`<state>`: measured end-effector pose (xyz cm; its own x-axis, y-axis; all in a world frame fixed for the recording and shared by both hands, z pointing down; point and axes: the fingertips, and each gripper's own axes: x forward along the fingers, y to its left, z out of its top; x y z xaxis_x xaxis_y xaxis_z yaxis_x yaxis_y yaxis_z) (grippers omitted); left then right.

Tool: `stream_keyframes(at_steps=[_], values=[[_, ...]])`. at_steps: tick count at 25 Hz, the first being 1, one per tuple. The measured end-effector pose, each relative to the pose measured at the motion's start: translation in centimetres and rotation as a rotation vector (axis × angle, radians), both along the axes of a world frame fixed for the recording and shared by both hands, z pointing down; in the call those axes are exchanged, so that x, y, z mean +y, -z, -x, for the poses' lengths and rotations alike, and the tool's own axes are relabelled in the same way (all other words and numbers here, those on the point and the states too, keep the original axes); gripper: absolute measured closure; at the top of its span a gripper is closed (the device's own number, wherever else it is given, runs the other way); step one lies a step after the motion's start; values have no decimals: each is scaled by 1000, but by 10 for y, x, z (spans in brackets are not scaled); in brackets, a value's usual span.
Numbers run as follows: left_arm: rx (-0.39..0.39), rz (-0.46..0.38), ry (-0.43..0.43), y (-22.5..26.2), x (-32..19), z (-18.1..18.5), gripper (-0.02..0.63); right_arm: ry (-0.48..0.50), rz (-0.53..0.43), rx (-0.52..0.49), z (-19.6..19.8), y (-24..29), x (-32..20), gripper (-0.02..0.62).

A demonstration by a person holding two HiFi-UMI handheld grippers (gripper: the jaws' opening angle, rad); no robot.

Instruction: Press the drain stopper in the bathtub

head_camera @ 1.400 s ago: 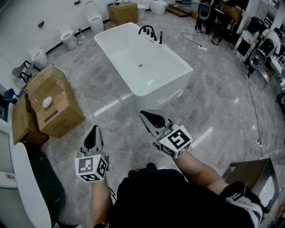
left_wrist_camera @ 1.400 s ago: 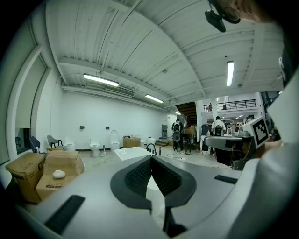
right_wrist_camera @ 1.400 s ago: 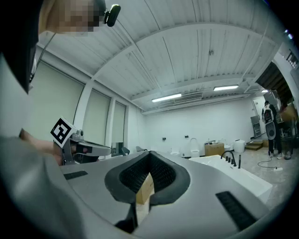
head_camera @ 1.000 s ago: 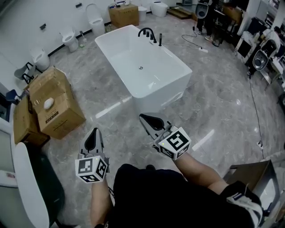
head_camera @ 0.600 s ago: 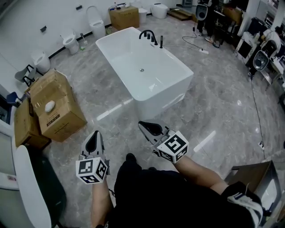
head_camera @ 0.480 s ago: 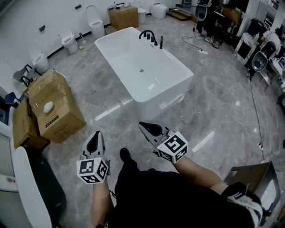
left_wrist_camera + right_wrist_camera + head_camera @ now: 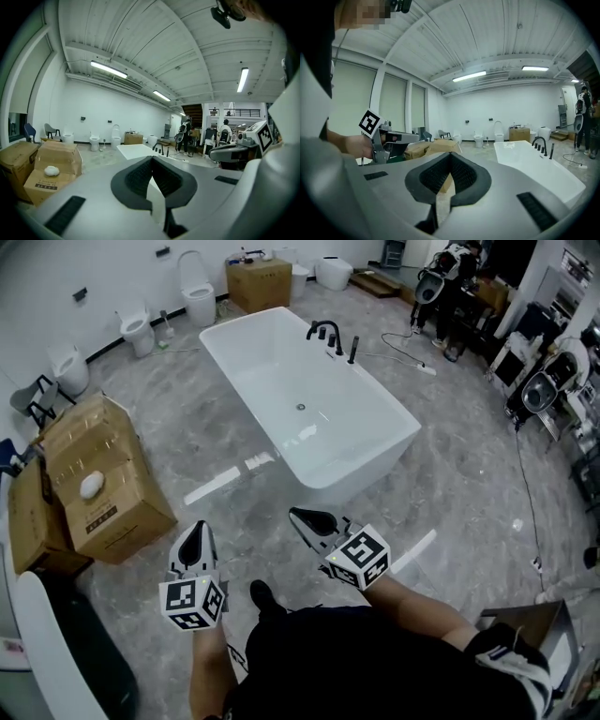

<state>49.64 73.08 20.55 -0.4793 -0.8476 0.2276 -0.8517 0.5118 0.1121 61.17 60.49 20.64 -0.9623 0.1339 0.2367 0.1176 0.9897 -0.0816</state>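
Observation:
The white freestanding bathtub (image 7: 361, 457) stands on the grey marble floor ahead of me. Its small round drain stopper (image 7: 301, 407) sits in the middle of the tub floor, and a black faucet (image 7: 327, 331) rises at the far rim. My left gripper (image 7: 198, 526) and right gripper (image 7: 298, 515) are held low in front of my body, well short of the tub. Both are shut and hold nothing. The tub (image 7: 536, 168) and faucet (image 7: 539, 143) show at the right of the right gripper view; the tub's rim (image 7: 133, 150) shows past the left gripper's jaws.
Two cardboard boxes (image 7: 98, 474) stand to the left, and another box (image 7: 258, 282) sits by the far wall among toilets (image 7: 198, 300). Black equipment (image 7: 539, 381) lines the right side. A cable (image 7: 403, 348) lies on the floor beyond the tub.
I have moved closer to the bathtub, which now looks larger and nearer. Both grippers keep the same shut pose in front of me.

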Motion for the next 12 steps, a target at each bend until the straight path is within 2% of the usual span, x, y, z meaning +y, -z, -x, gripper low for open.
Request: stream_keyframes(at_steps=[7,12], values=[[41,15,-38,-17,0,107,597,3,22,22,126,-4,9,580],[32,22,-69,-15,2,150,597,-28,37,19,172,-3,11,581]])
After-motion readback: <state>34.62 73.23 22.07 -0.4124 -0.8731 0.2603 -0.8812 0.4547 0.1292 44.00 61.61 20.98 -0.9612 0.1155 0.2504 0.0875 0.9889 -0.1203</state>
